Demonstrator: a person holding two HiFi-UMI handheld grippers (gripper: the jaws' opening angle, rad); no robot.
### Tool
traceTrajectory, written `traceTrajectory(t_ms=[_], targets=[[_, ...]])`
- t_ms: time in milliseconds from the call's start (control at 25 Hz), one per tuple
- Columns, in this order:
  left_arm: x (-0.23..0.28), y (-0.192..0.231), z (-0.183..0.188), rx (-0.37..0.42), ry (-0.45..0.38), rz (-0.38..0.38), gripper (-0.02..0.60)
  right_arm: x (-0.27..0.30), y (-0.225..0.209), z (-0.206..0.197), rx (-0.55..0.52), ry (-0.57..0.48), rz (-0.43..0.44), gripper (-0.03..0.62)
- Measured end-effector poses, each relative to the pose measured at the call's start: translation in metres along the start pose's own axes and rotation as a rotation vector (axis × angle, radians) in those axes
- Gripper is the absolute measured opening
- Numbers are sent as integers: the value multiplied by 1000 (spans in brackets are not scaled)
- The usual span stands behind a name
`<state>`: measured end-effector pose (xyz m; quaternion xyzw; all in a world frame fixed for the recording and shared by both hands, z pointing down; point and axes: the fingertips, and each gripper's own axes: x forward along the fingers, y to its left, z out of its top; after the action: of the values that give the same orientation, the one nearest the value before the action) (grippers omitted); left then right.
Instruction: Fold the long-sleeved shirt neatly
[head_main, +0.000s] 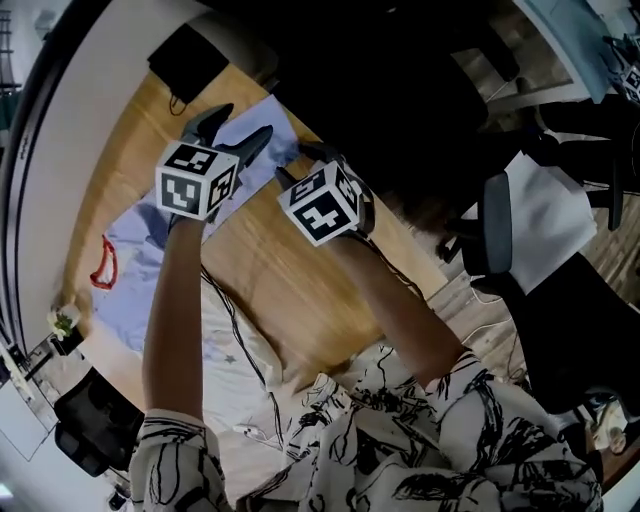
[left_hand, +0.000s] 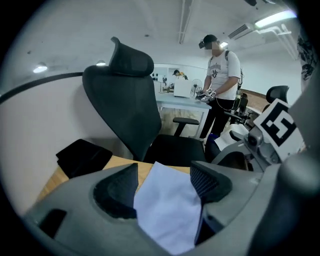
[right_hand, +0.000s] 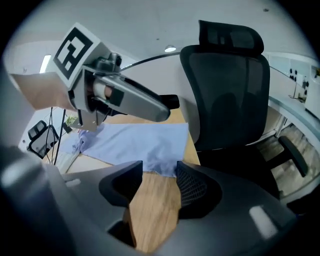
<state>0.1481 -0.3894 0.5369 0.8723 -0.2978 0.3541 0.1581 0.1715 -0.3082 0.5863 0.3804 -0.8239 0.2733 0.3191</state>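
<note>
Open-jawed at hem of pale-blue long-sleeved fabric shirt (right_hand: 135, 137): left gripper (left_hand: 162, 182) straddling cloth, right gripper (right_hand: 155, 182) just short, likely to pinch.

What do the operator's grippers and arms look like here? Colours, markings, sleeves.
Both grippers are grey plastic: left claw, right claw, each with dark ribbed pads. Each carries a white cube printed with black square markers. A thin black cable trails along the right forearm. Sleeves are short, white with black brushstroke print.
</note>
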Motion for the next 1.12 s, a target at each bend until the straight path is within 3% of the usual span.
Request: traceTrajectory(t_ms=[80,160,200,360,520,680,760,800,880,1040,1120], targets=[[16,4,1,11,26,-29,330,4,-3,-1,-2,26,-26,204],[29,5,1,26,50,-53,328,5,-9,-1,-11,42,-64,123],[35,6,0,37,61,-61,321,5,-11,-1,-15,45,-75,53],[49,6,-2,78,110,-107,289,3,-11,-1,-25,37,-71,34],[68,3,-6,126,232,-172,258,2,-10,-1,-28,34,-63,32],[79,3,-12,129,307,-167,180,2,-13,-2,-29,30,-68,32],[76,2,-16,116,302,-163,88,4,-12,-2,-22,31,-62,32],[73,1,-18,114,295,-162,34,4,-12,-2,-17,32,-58,32],[63,1,-14,96,247,-154,25,0,-12,3,-13,20,-54,31],[5,12,48,-9,-3,-158,26,-43,-13,53,-28,-130,-90,31],[-37,15,89,-7,-114,-162,26,-78,-12,91,-34,-229,-113,31]])
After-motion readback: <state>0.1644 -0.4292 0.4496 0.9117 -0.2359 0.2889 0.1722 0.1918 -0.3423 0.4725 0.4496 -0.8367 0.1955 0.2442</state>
